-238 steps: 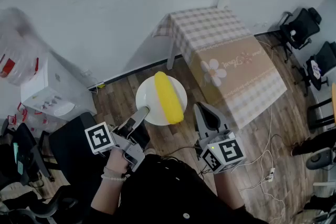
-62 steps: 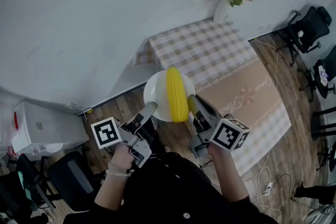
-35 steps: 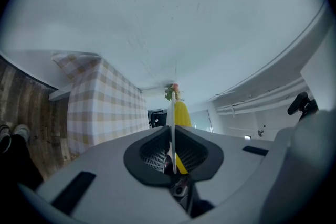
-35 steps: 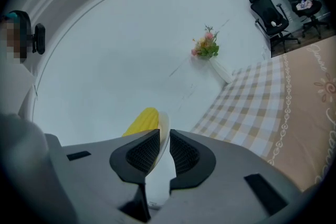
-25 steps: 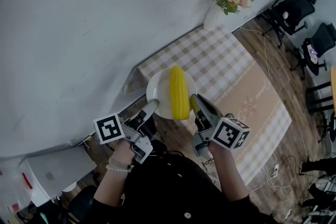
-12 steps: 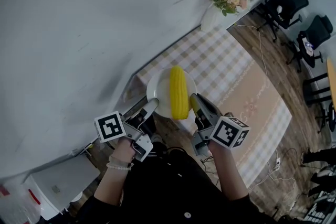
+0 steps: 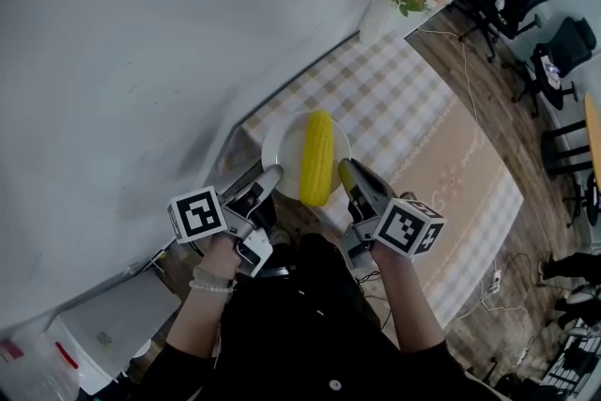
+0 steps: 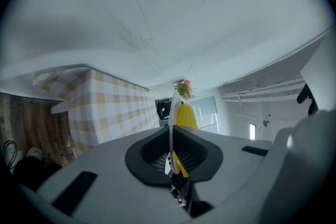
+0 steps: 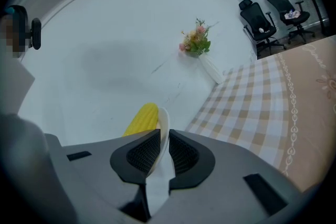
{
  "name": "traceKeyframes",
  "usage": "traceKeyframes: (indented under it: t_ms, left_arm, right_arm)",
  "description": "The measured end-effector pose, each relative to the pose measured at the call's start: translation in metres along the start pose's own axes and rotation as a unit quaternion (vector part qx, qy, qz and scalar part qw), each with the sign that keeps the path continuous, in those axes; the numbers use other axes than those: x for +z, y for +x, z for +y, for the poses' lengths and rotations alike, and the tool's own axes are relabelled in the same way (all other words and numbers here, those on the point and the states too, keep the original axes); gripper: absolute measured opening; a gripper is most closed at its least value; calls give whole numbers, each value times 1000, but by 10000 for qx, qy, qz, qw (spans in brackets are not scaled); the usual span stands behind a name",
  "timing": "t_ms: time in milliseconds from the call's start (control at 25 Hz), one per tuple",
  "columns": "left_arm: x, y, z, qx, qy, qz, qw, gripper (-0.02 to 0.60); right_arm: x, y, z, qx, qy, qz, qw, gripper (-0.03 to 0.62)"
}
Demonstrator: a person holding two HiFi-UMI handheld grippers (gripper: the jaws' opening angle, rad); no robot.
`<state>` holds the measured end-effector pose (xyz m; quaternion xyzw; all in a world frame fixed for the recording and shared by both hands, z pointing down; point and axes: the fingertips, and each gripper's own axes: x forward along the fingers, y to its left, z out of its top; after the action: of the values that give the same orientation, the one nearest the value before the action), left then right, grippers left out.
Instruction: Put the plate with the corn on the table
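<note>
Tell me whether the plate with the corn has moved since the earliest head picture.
Yes. The plate, then well short of the checked table, has gone toward it and now overlaps its near edge.

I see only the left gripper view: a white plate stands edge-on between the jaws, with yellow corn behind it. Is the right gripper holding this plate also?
Observer: Yes. In the right gripper view the right gripper is shut on the rim of the plate, on the side across from yours.
Operator: Good. Is the plate above the table now, or short of it?
Observer: In the head view the plate is over the near corner of the table. Whether it rests on the table, I cannot tell.
</note>
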<state>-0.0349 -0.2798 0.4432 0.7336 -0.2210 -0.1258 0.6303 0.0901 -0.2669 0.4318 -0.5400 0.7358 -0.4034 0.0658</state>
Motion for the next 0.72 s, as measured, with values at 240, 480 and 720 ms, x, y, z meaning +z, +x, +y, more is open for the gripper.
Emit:
traceKeyframes:
  t_ms: [240,480,720]
  left_arm:
    - [0,10,7,97,-26,12,9999,20]
    - [2,19,21,403,122,29,9991,20]
    - [3,35,33,604,207,78,9979,20]
  right_arm:
    - [1,6,-12,-17,51,103,9999,81]
    - [-1,14,-28,-12,144,308,9994,81]
    - [-1,23,-48,-72,205,481,9986,81]
